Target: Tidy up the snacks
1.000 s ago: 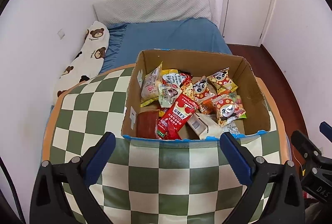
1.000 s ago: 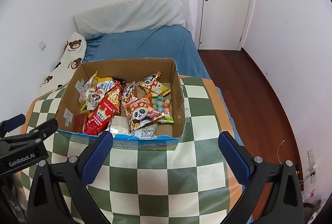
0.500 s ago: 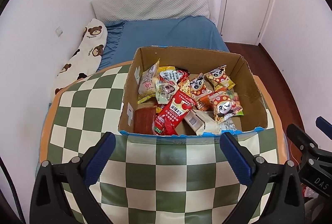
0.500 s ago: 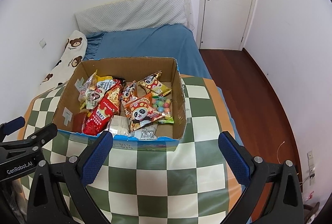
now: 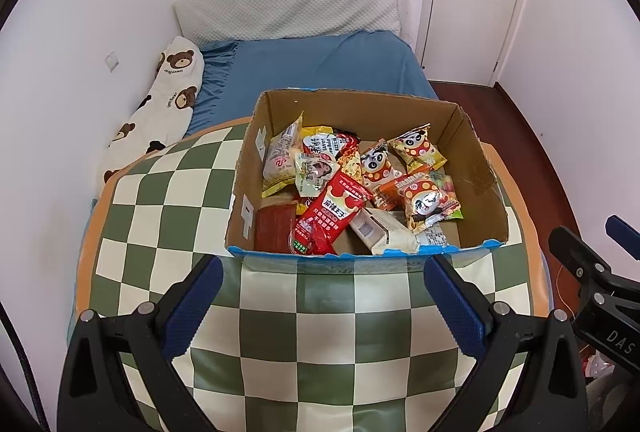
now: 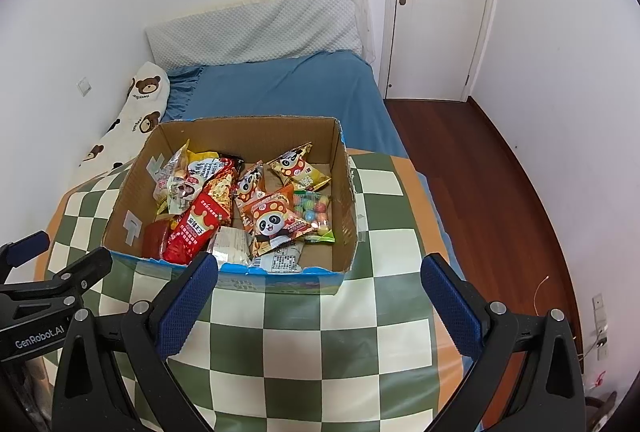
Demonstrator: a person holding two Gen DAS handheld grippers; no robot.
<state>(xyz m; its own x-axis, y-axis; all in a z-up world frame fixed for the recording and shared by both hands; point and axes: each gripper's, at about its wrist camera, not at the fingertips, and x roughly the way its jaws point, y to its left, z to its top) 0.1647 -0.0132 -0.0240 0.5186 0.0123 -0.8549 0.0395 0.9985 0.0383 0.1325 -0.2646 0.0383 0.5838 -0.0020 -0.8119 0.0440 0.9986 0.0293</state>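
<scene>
A cardboard box (image 5: 476, 176) is sitting on a table covered by a green-and-cream checkered cloth (image 5: 320, 332), toward the table's far side, with a blue-sheeted bed (image 5: 316, 68) lying beyond it. The box's top is standing open and its near rim is showing a blue printed edge.

Snacks are lying loose inside the box. A long red packet (image 5: 332, 216) is leaning diagonally near the middle, its lower end reaching the near wall. A pale pink-and-white bag (image 5: 282, 156) is resting against the left wall. Three panda-print packets are lying toward the right: one yellow (image 5: 418, 148) near the back, one orange (image 5: 374, 168) beside it, and one larger orange (image 5: 426, 198) closer to the front. A clear bag of coloured candy balls (image 6: 314, 210) is lying against the right wall, touching the larger panda packet. A white wrapped item (image 5: 384, 232) is lying at the near wall.

The left gripper (image 5: 324, 302) is hovering over the cloth in front of the box, its blue-padded fingers (image 5: 192, 306) spread wide apart and gripping nothing. The right gripper (image 6: 320, 302) is hovering likewise just short of the box's near edge, fingers (image 6: 450, 308) spread wide apart, nothing between them. Neither is touching the box.

A bear-print pillow (image 5: 160, 112) is lying along the bed's left side, and a white door (image 6: 440, 4) is standing closed at the back.
</scene>
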